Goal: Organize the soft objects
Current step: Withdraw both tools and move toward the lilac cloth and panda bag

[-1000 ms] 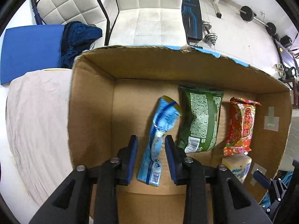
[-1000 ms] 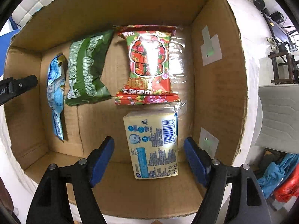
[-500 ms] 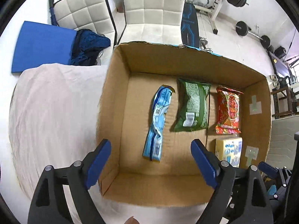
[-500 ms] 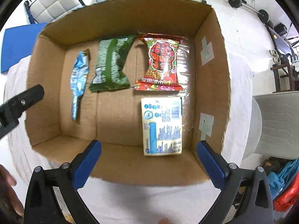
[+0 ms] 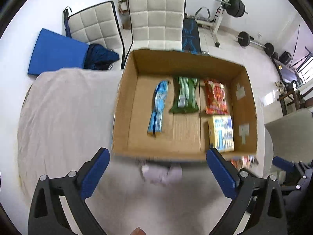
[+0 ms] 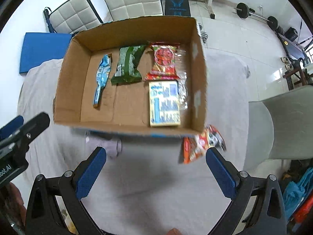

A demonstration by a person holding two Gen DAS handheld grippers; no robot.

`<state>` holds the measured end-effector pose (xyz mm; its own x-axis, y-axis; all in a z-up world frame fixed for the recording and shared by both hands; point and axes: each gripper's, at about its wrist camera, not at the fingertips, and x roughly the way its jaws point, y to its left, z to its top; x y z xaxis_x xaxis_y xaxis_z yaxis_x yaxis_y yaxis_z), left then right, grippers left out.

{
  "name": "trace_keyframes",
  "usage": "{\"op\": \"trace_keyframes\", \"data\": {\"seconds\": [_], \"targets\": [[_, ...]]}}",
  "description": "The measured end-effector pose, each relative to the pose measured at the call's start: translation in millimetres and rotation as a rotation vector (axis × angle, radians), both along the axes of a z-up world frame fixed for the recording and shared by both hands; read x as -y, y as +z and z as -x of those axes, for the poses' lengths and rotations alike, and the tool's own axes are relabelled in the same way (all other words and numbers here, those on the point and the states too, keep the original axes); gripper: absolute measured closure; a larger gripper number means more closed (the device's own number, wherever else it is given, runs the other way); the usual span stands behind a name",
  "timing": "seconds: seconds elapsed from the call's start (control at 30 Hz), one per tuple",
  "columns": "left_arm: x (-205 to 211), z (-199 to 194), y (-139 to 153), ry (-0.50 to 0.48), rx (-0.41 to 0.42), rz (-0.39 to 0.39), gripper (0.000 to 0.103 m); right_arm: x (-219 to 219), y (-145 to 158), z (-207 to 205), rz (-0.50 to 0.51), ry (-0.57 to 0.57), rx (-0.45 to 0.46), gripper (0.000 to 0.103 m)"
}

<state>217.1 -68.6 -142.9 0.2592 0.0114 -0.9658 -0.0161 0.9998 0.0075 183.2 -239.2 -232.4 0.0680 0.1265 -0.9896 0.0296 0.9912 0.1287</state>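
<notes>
Both my grippers hang released above the table, nothing between the pads: the left gripper (image 5: 157, 168) has just been spreading its jaws and now stands wide, and the right gripper (image 6: 155, 168) has just opened to full stretch too.

Ahead of both tools sits the cardboard box (image 6: 200, 90), open-topped. On its floor, from my left: a slim blue packet (image 6: 101, 78) lying lengthwise, a crumpled green bag (image 6: 128, 66), a red and clear snack bag (image 6: 164, 62), and nearer the right tool a yellow pack with blue print (image 6: 164, 103), lying flat just beside the red one.

Outside the box, close to my right gripper's right finger, an orange-red packet (image 6: 201, 144) lies on the pale cloth (image 6: 156, 186) covering the table; a small lilac bundle (image 5: 161, 173), blurred, lies between the left gripper's fingers' line and the box wall.

Beyond are white quilted chairs (image 5: 156, 17), a blue mat (image 5: 56, 54) and weight gear (image 5: 234, 5) on a tiled floor.
</notes>
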Motion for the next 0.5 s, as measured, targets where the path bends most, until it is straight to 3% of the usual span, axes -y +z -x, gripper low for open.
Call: {"op": "trace_keyframes", "data": {"seconds": [0.2,0.5], "targets": [[7.6,37.6,-11.0,-0.022,-0.064,-0.021,0.002,36.2,-11.7,40.9,-0.009,-0.055,-0.048,0.0],[13.2,54.2,-67.9,-0.018,-0.189,-0.038,0.002,73.7,-63.0,44.8,0.005,-0.146,-0.13,0.0]]}}
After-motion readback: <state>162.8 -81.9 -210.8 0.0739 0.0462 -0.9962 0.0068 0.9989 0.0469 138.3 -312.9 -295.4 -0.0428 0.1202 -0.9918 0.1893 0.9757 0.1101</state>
